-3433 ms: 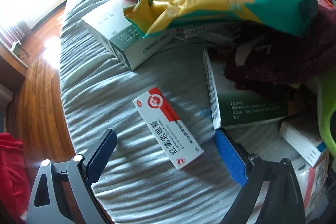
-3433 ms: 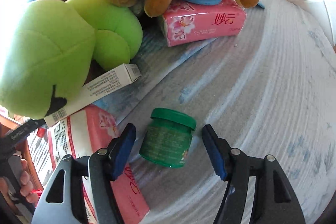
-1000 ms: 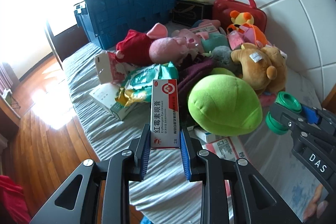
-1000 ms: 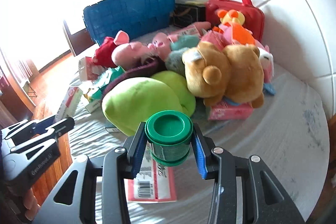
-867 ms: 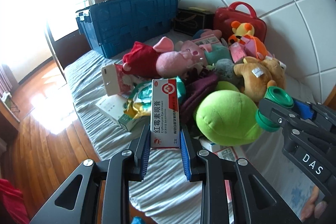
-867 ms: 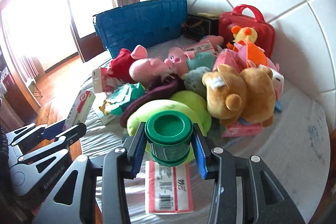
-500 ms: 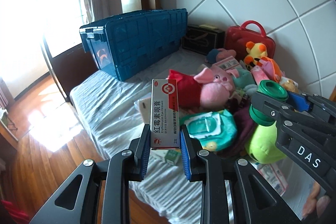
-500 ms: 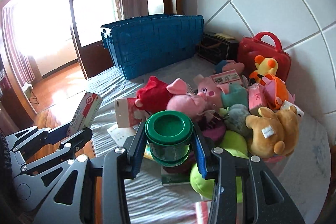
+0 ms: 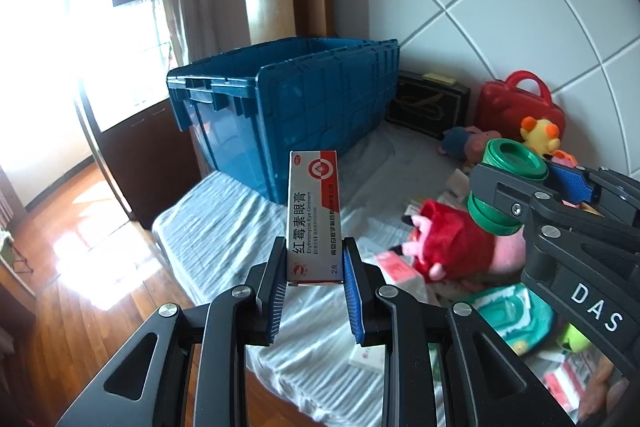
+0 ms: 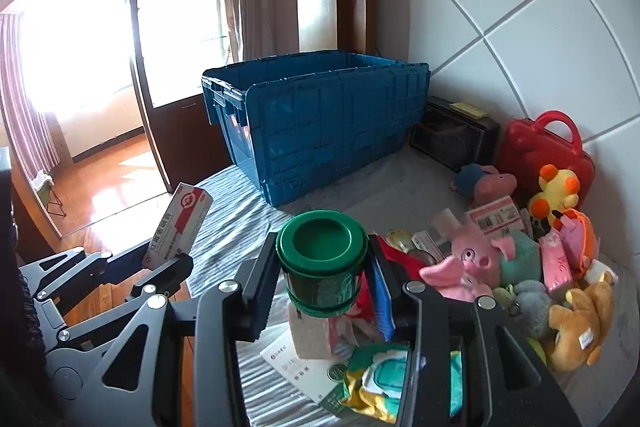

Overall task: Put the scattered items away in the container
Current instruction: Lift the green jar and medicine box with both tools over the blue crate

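Left gripper (image 9: pixel 314 281) fingers clamp a white-and-red "Erythromycin Eye Ointment" carton (image 9: pixel 314 219); right gripper (image 10: pixel 323 287) fingers clamp a green lidded jar (image 10: pixel 322 263), both short of the blue plastic crate (image 10: pixel 320 123)

The medicine box (image 9: pixel 315 217), standing upright between the blue pads of the left tongs (image 9: pixel 314 291), is showing the Chinese name 红霉素眼膏 in large dark characters, with "Erythromycin Eye Ointment" in small print beside it and "2g" at its lower corner. A red band with a round emblem is sitting above this text. To the right of the box, the black body of the right tongs (image 9: pixel 516 183) is displaying white letters "DAS".
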A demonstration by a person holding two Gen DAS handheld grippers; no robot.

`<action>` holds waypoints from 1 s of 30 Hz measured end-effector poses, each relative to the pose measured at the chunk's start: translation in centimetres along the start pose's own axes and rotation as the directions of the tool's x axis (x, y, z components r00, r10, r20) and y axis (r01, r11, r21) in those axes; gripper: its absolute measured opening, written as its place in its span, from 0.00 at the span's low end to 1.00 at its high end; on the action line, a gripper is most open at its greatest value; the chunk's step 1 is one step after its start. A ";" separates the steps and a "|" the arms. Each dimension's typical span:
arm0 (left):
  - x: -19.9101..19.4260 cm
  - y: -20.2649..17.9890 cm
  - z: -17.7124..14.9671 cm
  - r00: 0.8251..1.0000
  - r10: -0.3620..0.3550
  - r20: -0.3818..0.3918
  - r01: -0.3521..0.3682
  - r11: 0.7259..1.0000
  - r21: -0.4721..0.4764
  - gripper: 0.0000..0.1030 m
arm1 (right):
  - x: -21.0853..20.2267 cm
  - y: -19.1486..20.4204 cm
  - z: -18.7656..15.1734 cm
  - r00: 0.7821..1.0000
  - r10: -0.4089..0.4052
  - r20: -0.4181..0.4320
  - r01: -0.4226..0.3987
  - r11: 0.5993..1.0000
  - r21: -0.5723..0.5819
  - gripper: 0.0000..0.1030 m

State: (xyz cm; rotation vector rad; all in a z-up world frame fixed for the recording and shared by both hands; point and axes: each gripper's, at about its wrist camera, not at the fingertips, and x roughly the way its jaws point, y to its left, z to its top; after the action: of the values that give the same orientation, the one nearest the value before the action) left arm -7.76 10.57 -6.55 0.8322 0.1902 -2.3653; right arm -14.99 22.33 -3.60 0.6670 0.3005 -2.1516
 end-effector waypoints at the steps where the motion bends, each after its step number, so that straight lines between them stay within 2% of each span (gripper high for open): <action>1: 0.6 0.7 0.7 1.000 0.009 0.002 -0.009 1.000 -0.001 0.25 | 0.7 0.4 0.8 1.000 0.012 0.010 -0.012 1.000 0.000 0.40; 10: 6.1 7.7 7.0 1.000 0.006 0.021 -0.006 1.000 0.008 0.25 | 7.5 4.5 7.9 0.998 0.046 0.033 -0.045 0.999 -0.026 0.40; 13: 8.1 10.4 9.7 0.998 -0.006 0.055 0.004 0.999 0.041 0.25 | 9.6 6.4 10.5 0.998 0.027 0.060 -0.026 0.999 -0.019 0.40; 19: 12.0 16.0 16.3 0.991 -0.077 0.108 0.061 0.988 0.144 0.25 | 13.7 10.0 16.3 0.990 -0.048 0.130 0.041 0.997 0.060 0.40; 24: 16.9 18.4 21.5 0.988 -0.122 0.095 0.104 0.978 0.180 0.25 | 17.6 11.6 21.3 0.985 -0.096 0.145 0.080 0.990 0.116 0.40; 30: 23.8 19.9 25.5 0.992 -0.118 0.056 0.106 0.978 0.180 0.25 | 23.7 11.4 24.9 0.986 -0.120 0.117 0.107 0.988 0.116 0.40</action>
State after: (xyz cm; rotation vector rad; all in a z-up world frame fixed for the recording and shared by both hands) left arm -23.68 -25.63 0.52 0.8434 -0.0003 -2.5395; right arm -26.81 -11.09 4.04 0.5862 0.1586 -2.3207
